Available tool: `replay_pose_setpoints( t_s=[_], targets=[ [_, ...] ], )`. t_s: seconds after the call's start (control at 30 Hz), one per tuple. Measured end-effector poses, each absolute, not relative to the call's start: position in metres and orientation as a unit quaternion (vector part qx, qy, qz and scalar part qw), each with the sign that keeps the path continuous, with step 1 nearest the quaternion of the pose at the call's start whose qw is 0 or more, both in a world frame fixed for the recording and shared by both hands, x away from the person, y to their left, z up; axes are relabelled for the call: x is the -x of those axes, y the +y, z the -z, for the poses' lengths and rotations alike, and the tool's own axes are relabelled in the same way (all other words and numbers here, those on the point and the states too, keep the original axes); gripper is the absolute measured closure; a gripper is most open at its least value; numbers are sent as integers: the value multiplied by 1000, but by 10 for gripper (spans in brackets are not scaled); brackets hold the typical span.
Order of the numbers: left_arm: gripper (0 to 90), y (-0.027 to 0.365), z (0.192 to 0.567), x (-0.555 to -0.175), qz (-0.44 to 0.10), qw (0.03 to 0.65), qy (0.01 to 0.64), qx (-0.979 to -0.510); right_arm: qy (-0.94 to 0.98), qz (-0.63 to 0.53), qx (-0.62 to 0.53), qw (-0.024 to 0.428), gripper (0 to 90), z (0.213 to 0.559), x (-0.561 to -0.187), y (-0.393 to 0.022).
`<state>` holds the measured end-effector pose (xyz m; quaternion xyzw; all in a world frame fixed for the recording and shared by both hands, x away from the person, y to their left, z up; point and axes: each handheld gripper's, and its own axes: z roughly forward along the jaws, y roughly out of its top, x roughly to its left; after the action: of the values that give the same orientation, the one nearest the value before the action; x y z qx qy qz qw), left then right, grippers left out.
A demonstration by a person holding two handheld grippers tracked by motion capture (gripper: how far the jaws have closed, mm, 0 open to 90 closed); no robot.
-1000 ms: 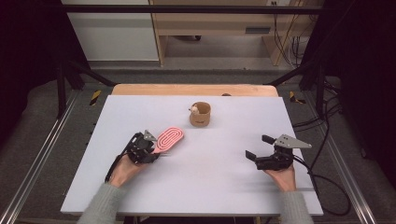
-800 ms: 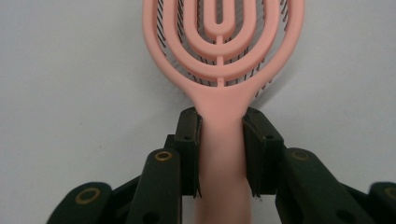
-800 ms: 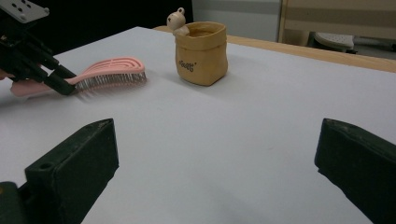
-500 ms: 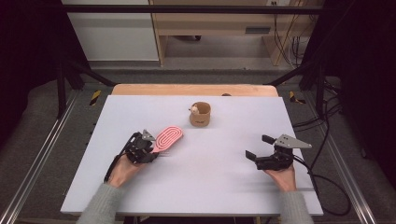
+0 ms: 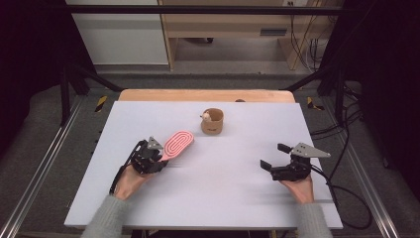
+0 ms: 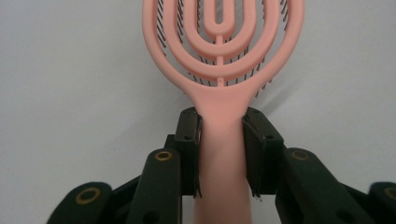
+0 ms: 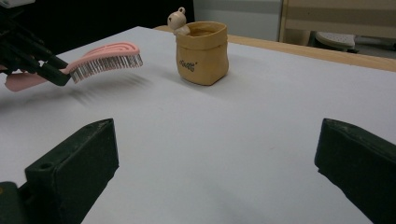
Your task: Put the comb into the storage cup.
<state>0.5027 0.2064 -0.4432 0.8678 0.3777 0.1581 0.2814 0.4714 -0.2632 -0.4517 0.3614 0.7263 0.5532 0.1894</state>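
A pink hairbrush with an open looped head is held just above the white table, bristles down. My left gripper is shut on its handle, both pads pressed against the sides. A tan pouch-shaped cup with a small round figure on its rim stands beyond the brush, toward the back middle. In the right gripper view the hairbrush hangs left of the cup. My right gripper rests at the right of the table, jaws wide open and empty, pointing toward the cup.
A wooden strip runs along the table's far edge. Metal rails flank the table on both sides. Cables trail off the right side near my right hand.
The left gripper and hairbrush have shifted slightly. The right gripper has kept still.
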Motion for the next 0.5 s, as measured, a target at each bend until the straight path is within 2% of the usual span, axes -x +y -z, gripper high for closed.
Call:
replay_pose_setpoints(
  t_s=[0.5],
  targets=[
    [690,210,434,-493,-182,318,383,-848,726,-553,-366,182,4,452,-472,-263]
  ],
)
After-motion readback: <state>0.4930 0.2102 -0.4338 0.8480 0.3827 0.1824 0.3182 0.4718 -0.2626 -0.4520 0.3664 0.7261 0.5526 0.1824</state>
